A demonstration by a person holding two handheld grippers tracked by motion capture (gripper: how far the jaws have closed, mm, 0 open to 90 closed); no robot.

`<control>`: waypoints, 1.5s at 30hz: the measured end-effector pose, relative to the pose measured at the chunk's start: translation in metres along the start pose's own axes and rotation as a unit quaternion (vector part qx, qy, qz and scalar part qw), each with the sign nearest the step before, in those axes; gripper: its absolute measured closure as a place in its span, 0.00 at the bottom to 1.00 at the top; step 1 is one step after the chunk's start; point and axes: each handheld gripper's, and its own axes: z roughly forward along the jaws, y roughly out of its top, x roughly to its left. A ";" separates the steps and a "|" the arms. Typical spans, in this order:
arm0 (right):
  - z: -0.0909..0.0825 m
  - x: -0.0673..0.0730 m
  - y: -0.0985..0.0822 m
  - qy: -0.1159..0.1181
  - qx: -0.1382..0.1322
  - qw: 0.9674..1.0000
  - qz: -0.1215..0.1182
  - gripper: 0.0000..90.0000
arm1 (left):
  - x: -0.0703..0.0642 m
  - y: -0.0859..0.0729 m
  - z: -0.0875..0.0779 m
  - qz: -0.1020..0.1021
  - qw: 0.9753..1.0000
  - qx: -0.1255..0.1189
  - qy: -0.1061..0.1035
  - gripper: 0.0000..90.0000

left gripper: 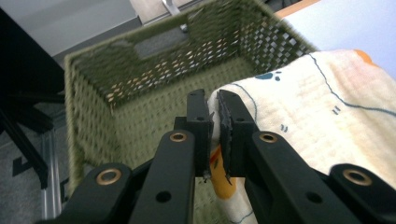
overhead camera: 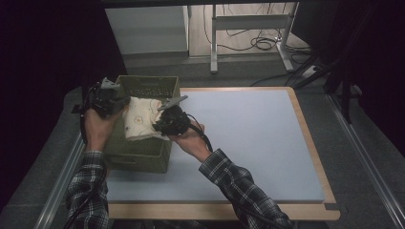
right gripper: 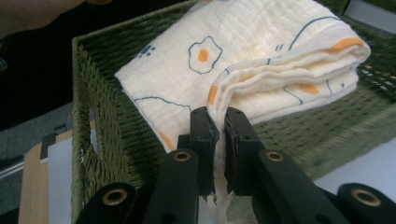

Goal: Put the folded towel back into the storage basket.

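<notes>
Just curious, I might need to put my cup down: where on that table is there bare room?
The pale mat is bare right of the green basket, out to the wooden edge. It is crowded over the basket, where both grippers hold the folded cloth.

I count one folded cream cloth (overhead camera: 141, 118) printed with fried eggs, and one green woven basket (overhead camera: 143, 157). I work two grippers: my left gripper (left gripper: 214, 122) and my right gripper (right gripper: 217, 133). One pale mat (overhead camera: 248, 143) covers one wooden table (overhead camera: 315, 143).
</notes>
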 end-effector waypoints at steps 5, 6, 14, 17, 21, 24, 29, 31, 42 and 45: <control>0.023 0.012 0.004 0.005 0.023 1.000 -0.008 0.92 | 0.010 -0.015 0.001 -0.006 1.000 0.010 0.005 0.93; 0.025 0.014 0.005 0.005 0.027 1.000 -0.009 0.92 | 0.011 -0.017 0.001 -0.006 1.000 0.012 0.007 0.93; 0.050 0.029 0.009 0.011 0.050 0.998 -0.029 0.92 | 0.022 -0.033 0.005 -0.011 1.000 0.024 0.007 0.93; 0.056 0.031 0.008 0.007 0.060 0.997 -0.039 0.92 | 0.022 -0.036 0.010 -0.011 0.999 0.029 0.005 0.93; 0.058 0.031 0.007 -0.001 0.070 0.997 -0.041 0.92 | 0.020 -0.036 0.019 -0.005 0.999 0.038 0.002 0.93; 0.058 0.029 0.006 -0.007 0.075 0.996 -0.041 0.92 | 0.017 -0.035 0.024 -0.001 0.999 0.041 0.000 0.93; 0.059 0.026 0.005 -0.013 0.082 0.996 -0.039 0.91 | 0.012 -0.032 0.035 0.011 0.999 0.053 -0.004 0.92; 0.060 0.027 0.005 -0.015 0.085 0.996 -0.039 0.91 | 0.010 -0.031 0.039 0.016 0.998 0.057 -0.002 0.92; 0.061 0.026 0.007 -0.018 0.081 0.996 -0.036 0.77 | 0.009 -0.037 0.052 0.008 0.997 0.075 -0.001 0.71; 0.057 0.022 0.008 -0.023 0.074 0.997 -0.028 0.75 | 0.009 -0.037 0.052 0.005 0.997 0.072 0.003 0.64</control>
